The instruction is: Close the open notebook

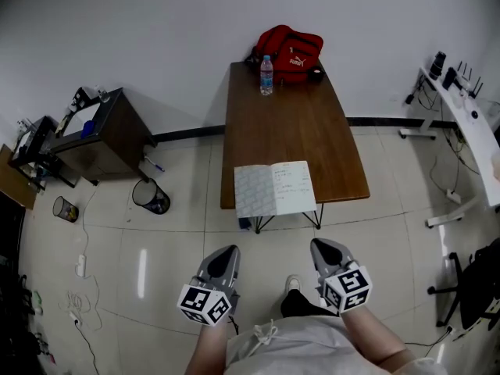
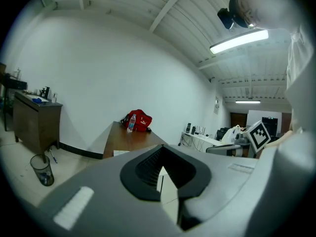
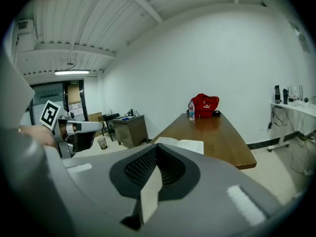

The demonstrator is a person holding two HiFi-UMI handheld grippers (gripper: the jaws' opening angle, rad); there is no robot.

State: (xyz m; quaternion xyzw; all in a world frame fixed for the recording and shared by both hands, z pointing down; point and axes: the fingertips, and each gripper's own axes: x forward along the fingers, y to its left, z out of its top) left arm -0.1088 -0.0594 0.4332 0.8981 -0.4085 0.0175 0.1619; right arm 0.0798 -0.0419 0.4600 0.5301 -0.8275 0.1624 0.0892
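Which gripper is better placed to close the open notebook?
Probably right. Both are short of the table, but the right gripper faces the notebook plainly, while the left gripper sees only its edge.

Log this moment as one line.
white paper notebook: open, near edge of brown wooden table | left gripper: shut, empty | right gripper: shut, empty

Writing in the notebook [image 1: 275, 188] is too small to read. Right of the table [image 1: 289, 108], a white desk [image 1: 476, 139] is cut off.

Left tongs [image 1: 226, 251], right tongs [image 1: 323, 246]: both closed, empty
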